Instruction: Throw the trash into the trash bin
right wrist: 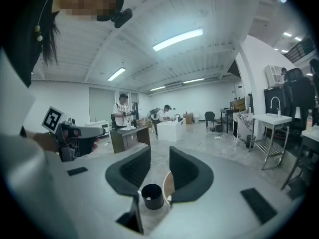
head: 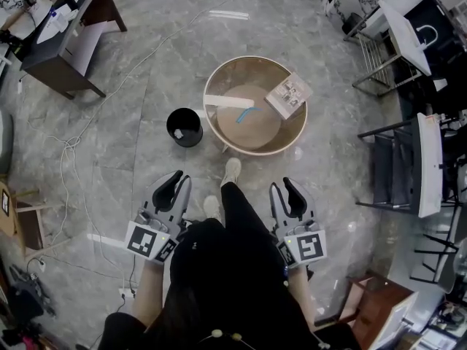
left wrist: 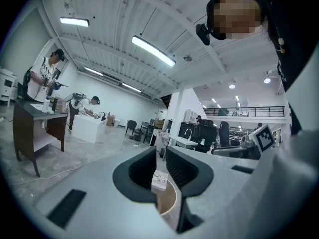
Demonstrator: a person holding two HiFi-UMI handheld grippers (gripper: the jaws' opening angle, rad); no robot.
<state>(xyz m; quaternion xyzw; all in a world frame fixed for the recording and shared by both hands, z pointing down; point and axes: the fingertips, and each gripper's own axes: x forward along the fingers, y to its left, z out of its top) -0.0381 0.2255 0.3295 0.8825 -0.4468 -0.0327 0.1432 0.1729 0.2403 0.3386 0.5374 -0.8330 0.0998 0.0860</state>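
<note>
A round wooden table (head: 290,133) stands ahead of me on the floor. On it lie a white paper strip (head: 228,101), a small blue piece (head: 246,114) and a printed packet (head: 288,95). The black trash bin (head: 184,127) stands on the floor just left of the table. My left gripper (head: 174,187) and right gripper (head: 286,194) are held low by my body, short of both. The left gripper (left wrist: 161,151) has its jaws a little apart and empty, with the packet (left wrist: 159,179) seen through the gap. Wider apart and also empty, the right gripper (right wrist: 159,151) frames the bin (right wrist: 152,196).
A dark desk (head: 66,42) stands at the far left, with cables (head: 73,144) trailing over the floor beside it. Metal racks and chairs (head: 408,166) line the right side. My shoes (head: 230,172) are close to the table. People work at benches in the background.
</note>
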